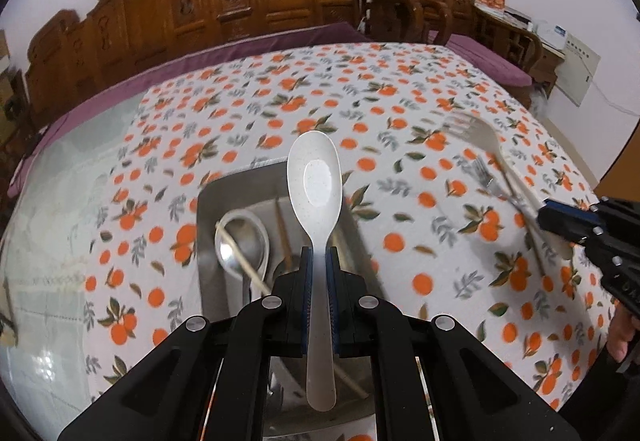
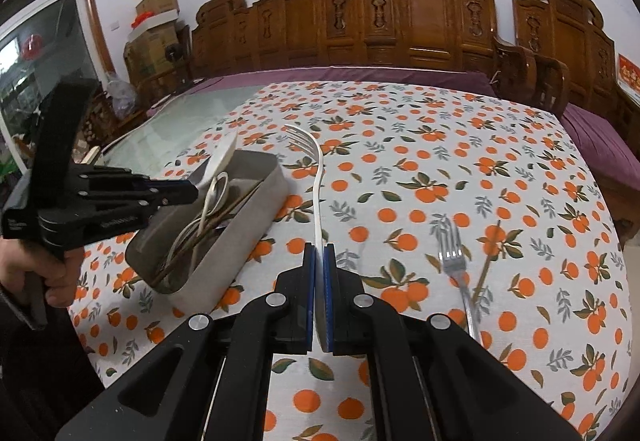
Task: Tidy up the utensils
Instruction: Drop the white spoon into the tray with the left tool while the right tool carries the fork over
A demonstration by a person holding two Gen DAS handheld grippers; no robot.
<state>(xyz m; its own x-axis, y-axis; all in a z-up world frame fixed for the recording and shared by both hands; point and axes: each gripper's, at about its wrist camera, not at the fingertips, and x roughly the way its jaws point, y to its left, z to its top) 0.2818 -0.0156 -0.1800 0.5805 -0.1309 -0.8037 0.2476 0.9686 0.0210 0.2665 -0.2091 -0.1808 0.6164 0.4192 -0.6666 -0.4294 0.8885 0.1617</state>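
My left gripper (image 1: 319, 255) is shut on the handle of a white plastic spoon (image 1: 316, 177) and holds it above a metal tray (image 1: 206, 201) that holds a metal spoon (image 1: 242, 247) and chopsticks (image 1: 283, 233). My right gripper (image 2: 319, 251) is shut on the handle of a white plastic fork (image 2: 316, 177), tines pointing away, above the tablecloth right of the tray (image 2: 248, 229). The left gripper (image 2: 184, 191) with its spoon shows over the tray in the right wrist view. A metal fork (image 2: 454, 261) and a chopstick (image 2: 488, 261) lie on the cloth at the right.
The table has an orange-patterned cloth (image 2: 440, 169), with bare glass (image 2: 192, 113) at the left. Carved wooden benches (image 2: 400, 21) with purple cushions stand behind it. Boxes (image 2: 156, 29) are stacked in the left corner.
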